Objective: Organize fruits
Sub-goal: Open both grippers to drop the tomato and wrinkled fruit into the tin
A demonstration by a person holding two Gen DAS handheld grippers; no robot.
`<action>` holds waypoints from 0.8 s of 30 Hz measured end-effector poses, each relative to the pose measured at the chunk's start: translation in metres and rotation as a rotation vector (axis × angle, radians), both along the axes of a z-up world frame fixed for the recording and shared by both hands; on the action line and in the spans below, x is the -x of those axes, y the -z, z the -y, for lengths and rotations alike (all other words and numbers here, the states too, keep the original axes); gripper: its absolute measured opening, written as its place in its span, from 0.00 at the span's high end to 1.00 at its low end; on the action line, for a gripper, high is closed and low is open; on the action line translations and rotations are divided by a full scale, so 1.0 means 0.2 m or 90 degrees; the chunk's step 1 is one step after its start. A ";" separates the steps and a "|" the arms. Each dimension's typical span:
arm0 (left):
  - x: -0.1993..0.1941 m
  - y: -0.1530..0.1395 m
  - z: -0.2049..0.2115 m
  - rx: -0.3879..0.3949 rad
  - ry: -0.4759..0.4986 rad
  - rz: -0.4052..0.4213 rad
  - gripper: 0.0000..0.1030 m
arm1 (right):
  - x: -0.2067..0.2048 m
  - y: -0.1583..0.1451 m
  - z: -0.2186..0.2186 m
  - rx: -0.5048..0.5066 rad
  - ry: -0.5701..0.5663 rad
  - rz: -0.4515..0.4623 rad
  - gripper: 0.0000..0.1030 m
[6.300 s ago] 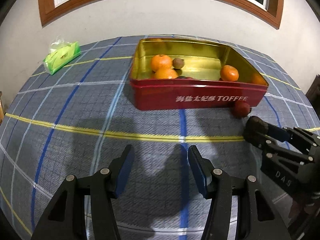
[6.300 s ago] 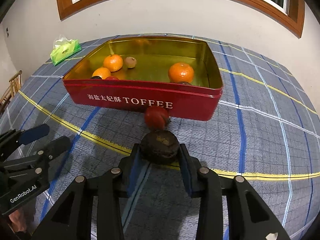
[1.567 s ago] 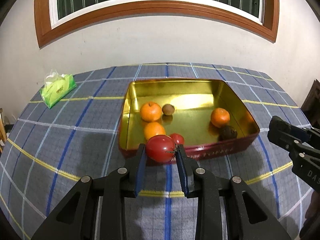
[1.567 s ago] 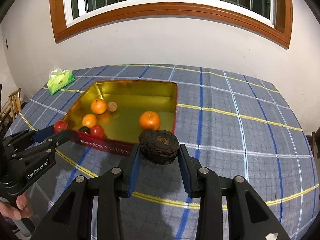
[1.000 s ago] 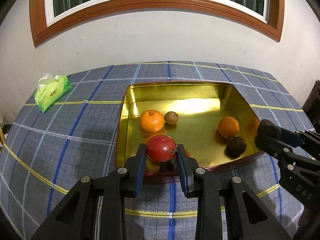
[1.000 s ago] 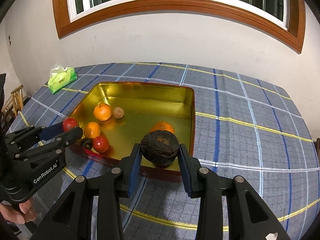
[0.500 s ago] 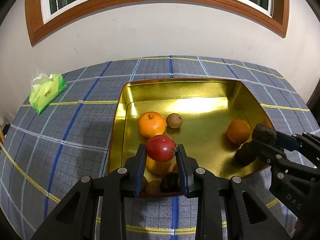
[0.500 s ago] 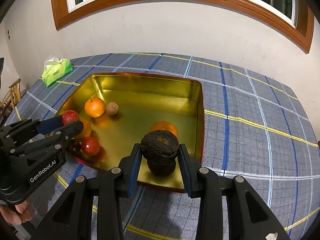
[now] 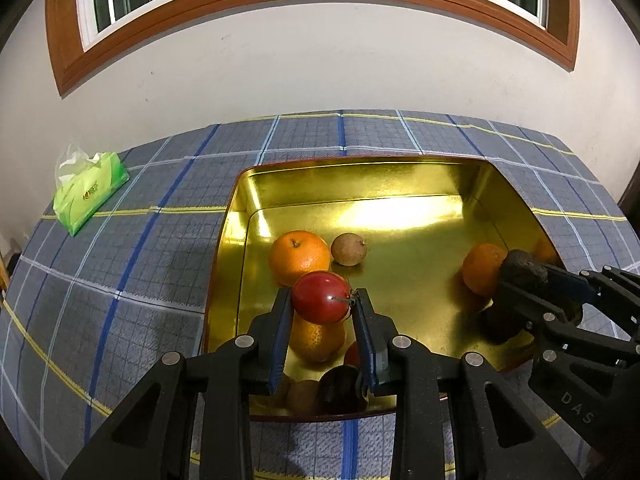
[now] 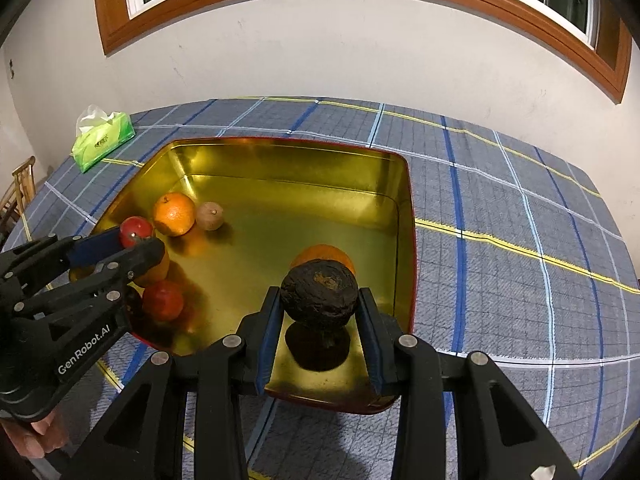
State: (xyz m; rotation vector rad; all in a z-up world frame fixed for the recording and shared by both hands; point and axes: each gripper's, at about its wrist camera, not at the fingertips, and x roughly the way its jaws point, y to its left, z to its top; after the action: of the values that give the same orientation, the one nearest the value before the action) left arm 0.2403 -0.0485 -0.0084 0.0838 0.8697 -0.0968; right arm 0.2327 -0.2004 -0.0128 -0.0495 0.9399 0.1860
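Observation:
A red tin with a gold inside (image 9: 360,184) (image 10: 280,160) stands on the plaid cloth. My left gripper (image 9: 321,304) is shut on a red tomato (image 9: 320,297) and holds it above the tin's near left part. My right gripper (image 10: 318,300) is shut on a dark wrinkled fruit (image 10: 319,294) above the tin's near right corner. In the tin lie an orange (image 9: 299,257), a small brown fruit (image 9: 349,249), another orange (image 9: 480,267) (image 10: 322,256), a red fruit (image 10: 163,300) and more fruit under the left gripper.
A green tissue pack (image 9: 90,194) (image 10: 103,138) lies at the far left of the table. A white wall and a wood-framed window stand behind the table. A wooden chair (image 10: 22,184) shows at the left edge.
Both grippers have moved forward over the tin with their fruit still held. The tin now fills more of both views.

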 end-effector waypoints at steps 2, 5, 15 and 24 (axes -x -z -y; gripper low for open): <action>-0.01 0.01 0.00 -0.003 0.000 -0.004 0.70 | 0.00 0.00 -0.01 0.004 -0.001 0.000 0.67; -0.01 0.02 -0.01 -0.006 -0.006 -0.007 0.70 | 0.00 0.01 -0.01 0.003 -0.002 -0.001 0.67; -0.01 0.02 -0.02 -0.001 -0.006 -0.008 0.69 | 0.00 0.01 -0.02 0.002 0.000 -0.002 0.66; 0.02 0.01 -0.03 0.003 -0.006 -0.018 0.69 | 0.02 -0.02 -0.03 0.003 0.005 0.009 0.52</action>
State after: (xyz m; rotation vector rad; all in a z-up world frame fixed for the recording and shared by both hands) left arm 0.2369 -0.0435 -0.0097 0.0740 0.8983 -0.0923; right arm 0.2282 -0.1943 -0.0084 -0.0520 0.9262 0.1760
